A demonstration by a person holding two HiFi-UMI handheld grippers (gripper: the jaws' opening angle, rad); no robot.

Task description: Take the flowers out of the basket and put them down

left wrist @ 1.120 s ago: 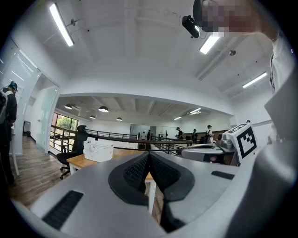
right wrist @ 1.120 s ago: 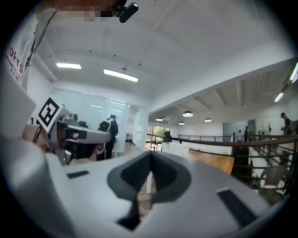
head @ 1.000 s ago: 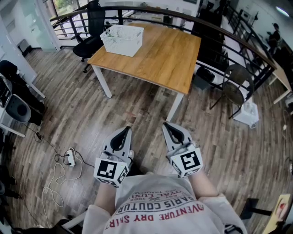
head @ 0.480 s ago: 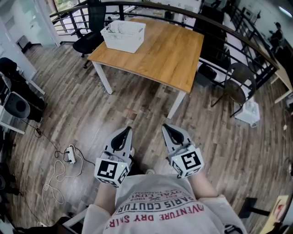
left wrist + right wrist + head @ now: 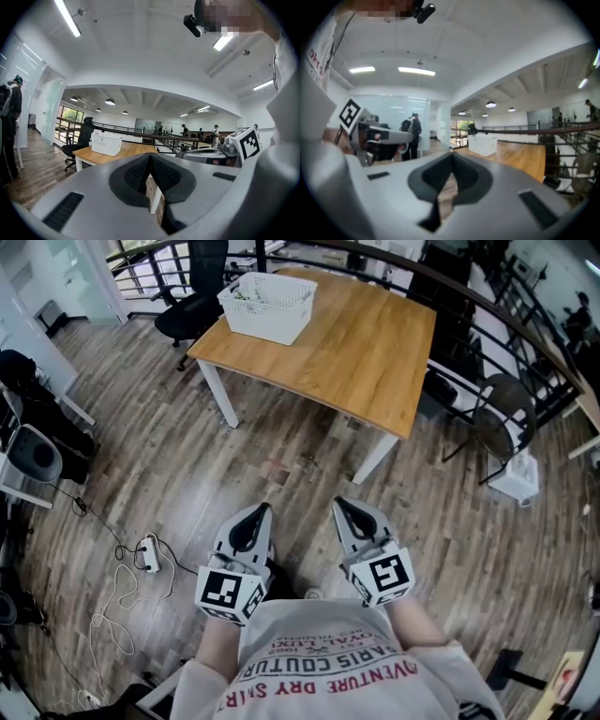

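The flowers (image 5: 247, 293) lie inside the white basket (image 5: 274, 322). The basket stands on the far left corner of the wooden table (image 5: 356, 357), with its long side along the table's far edge. From the head view we can only make out a few pale green flecks above the rim. We take these to be the flowers, though they are too small to tell stems from blooms or which way they lie.

Both grippers are on the near side of the table, well short of its near edge and over the wooden floor. The left gripper (image 5: 253, 517) has its jaws pressed together with nothing between them. The right gripper (image 5: 348, 512) is likewise closed and empty. They point side by side and roughly level towards the table.

The basket lies almost straight ahead of the left gripper and off to the left of the right one. We judge the left hand to be the nearer for a first reach, once the whole gap to the table is closed and the jaws are opened.

The basket's latticed walls hide its contents from both gripper views. The far side of the table is partly cut off by a dark railing (image 5: 487, 310) and an office chair (image 5: 194, 307).
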